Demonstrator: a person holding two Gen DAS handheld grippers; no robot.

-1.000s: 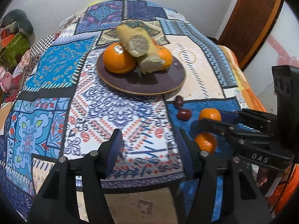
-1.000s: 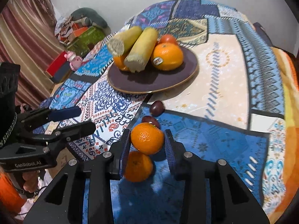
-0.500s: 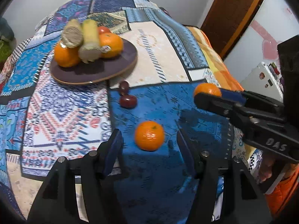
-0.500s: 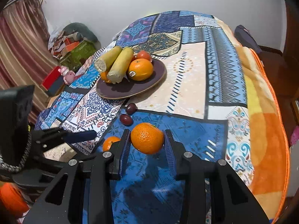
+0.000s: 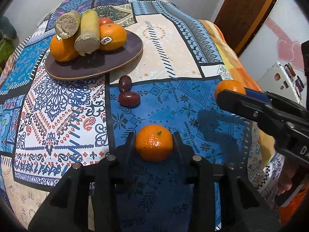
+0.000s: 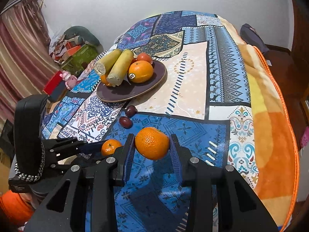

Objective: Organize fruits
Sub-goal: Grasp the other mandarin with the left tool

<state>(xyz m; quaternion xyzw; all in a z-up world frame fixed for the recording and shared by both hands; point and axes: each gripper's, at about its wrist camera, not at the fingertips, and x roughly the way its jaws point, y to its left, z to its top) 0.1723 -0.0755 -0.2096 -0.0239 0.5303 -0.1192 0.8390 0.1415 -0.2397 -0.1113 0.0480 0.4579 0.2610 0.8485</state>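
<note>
We see a patchwork bedspread (image 5: 164, 44) near a white wall. The left gripper (image 5: 154, 144), spread earlier, has just been closing around a mandarin (image 5: 154, 142); the right gripper (image 6: 152, 146) pinches an orange (image 6: 152, 143) near the front edge.

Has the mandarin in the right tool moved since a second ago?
Yes. The mandarin gripped by the right tool has been lifted off the blue cloth patch and away from the two dark grapes, clear of the second mandarin.

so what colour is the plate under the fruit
Dark purple-brown plate with a thin tan rim, clearest in the left wrist view.
</note>
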